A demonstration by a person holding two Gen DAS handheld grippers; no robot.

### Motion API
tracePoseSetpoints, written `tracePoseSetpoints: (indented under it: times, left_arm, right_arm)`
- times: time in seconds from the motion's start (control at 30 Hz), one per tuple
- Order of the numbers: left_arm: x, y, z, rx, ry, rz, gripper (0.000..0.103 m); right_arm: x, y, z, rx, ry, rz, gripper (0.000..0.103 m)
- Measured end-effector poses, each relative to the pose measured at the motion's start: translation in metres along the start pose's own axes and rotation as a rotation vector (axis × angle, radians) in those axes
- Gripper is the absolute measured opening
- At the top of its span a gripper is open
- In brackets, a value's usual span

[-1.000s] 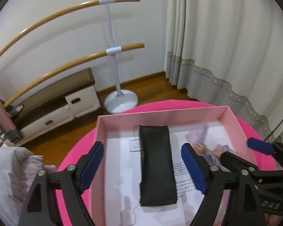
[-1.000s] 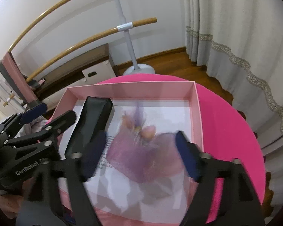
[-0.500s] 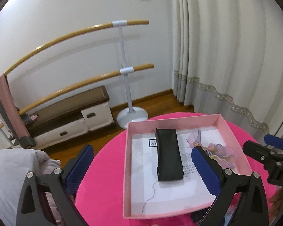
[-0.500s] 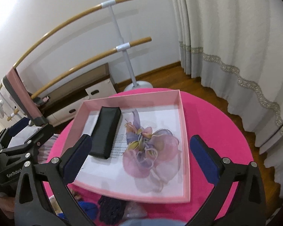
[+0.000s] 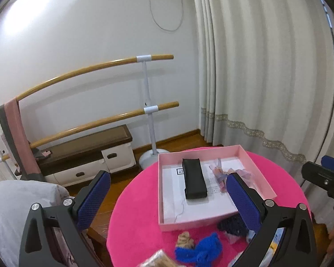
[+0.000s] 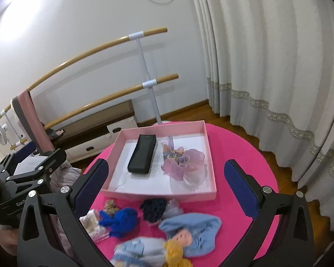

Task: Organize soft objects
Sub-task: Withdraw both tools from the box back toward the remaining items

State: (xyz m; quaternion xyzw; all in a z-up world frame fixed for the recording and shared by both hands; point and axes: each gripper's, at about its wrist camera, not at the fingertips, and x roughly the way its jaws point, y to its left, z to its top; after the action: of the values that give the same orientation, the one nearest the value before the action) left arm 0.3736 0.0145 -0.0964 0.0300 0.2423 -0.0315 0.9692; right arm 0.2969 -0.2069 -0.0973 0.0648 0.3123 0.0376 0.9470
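Right wrist view: both grippers [image 6: 164, 178] [image 5: 167, 191] wide open, empty; risk of snagging sheer lilac organza flower [image 6: 184, 162] in shallow pink cardboard box [image 6: 208, 153].

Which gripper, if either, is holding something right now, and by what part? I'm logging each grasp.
Neither. The left gripper and right gripper are both open and empty; the black case and fabric flower lie in the pink box.
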Motion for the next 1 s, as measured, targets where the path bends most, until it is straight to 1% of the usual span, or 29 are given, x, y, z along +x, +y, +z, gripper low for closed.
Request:
tracePoseSetpoints:
  times: [0.07,0.2,0.33,0.47,0.6,0.8,0.9,0.97,1.0]
  left_arm:
    - [-0.022,0.000,-0.012,-0.012,-0.007,0.002,0.103]
    - [-0.071,0.001,-0.031,-0.032,-0.044,0.039,0.103]
    - [-0.122,-0.007,-0.048,-0.040,-0.082,0.075,0.103]
    - [-0.157,-0.017,-0.069,-0.051,-0.097,0.088,0.103]
    - [-0.179,-0.024,-0.089,-0.070,-0.089,0.092,0.103]
    - [-0.204,-0.033,-0.112,-0.078,-0.067,0.104,0.103]
    - [-0.214,-0.036,-0.119,-0.085,-0.059,0.100,0.103]
    - [-0.217,-0.034,-0.118,-0.091,-0.057,0.100,0.103]
    - [-0.215,-0.029,-0.112,-0.097,-0.056,0.099,0.103]
  right_arm:
    - [-0.015,0.005,-0.006,-0.012,-0.020,-0.002,0.103]
    - [-0.048,0.015,-0.021,-0.034,-0.066,0.001,0.103]
    - [-0.075,0.023,-0.034,-0.044,-0.102,0.009,0.103]
    - [-0.099,0.025,-0.048,-0.042,-0.129,0.005,0.103]
    - [-0.120,0.027,-0.063,-0.056,-0.159,-0.033,0.103]
    - [-0.139,0.016,-0.083,-0.035,-0.172,-0.055,0.103]
    - [-0.148,0.008,-0.087,-0.021,-0.181,-0.072,0.103]
    - [-0.152,0.006,-0.089,-0.015,-0.187,-0.076,0.103]
    - [-0.154,0.005,-0.089,-0.015,-0.190,-0.085,0.103]
